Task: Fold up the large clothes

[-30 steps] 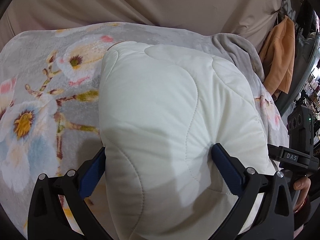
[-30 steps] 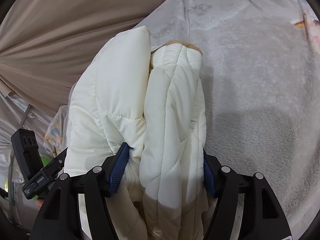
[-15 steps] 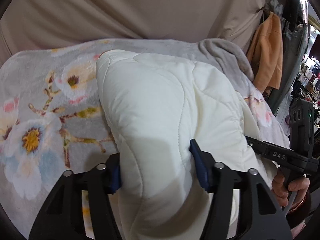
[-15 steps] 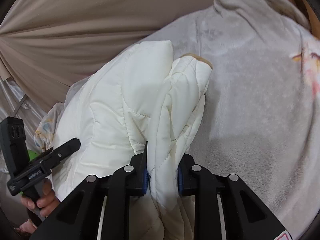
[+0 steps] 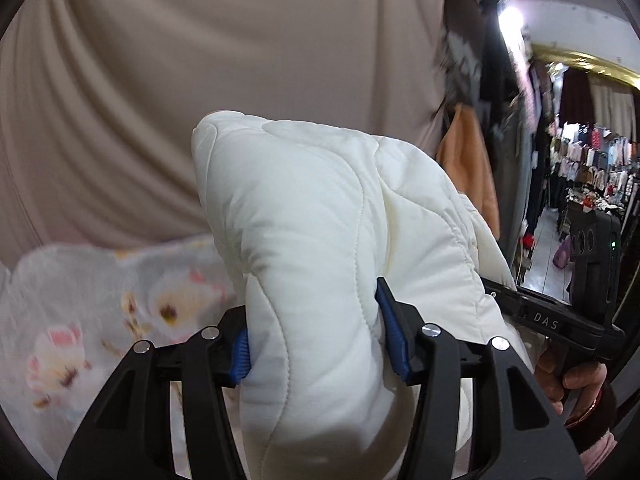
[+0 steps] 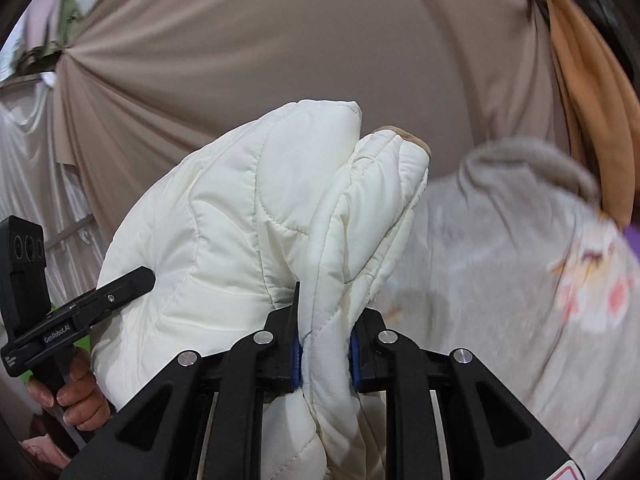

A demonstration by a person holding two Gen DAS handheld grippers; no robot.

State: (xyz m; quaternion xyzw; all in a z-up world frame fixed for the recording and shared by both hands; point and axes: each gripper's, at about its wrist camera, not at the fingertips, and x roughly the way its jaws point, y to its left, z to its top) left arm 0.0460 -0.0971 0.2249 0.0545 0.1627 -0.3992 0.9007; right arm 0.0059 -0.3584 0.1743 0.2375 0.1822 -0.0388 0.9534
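Note:
A puffy white quilted jacket (image 5: 304, 220) is bunched into a thick folded bundle and held up off the bed. My left gripper (image 5: 316, 344) is shut on one fat fold of it, the blue pads (image 5: 390, 336) pressed into the padding. My right gripper (image 6: 325, 354) is shut on a thinner quilted edge of the same jacket (image 6: 240, 220), with its jaws close together. A tan collar lining (image 6: 408, 136) peeks out at the top of the bundle. Each view shows the other tool's black body (image 5: 552, 324) held by a hand (image 6: 76, 392) beside the jacket.
A grey floral blanket (image 5: 100, 300) covers the bed below and spreads to the right (image 6: 520, 280). A beige curtain (image 5: 200, 80) hangs behind. An orange garment (image 6: 592, 100) hangs at the right. Shop racks of clothes (image 5: 592, 168) fill the far right.
Both grippers went from open around the jacket lying on the blanket to shut on it, then rose with it. The blanket has dropped low in both views and the curtain fills the background.

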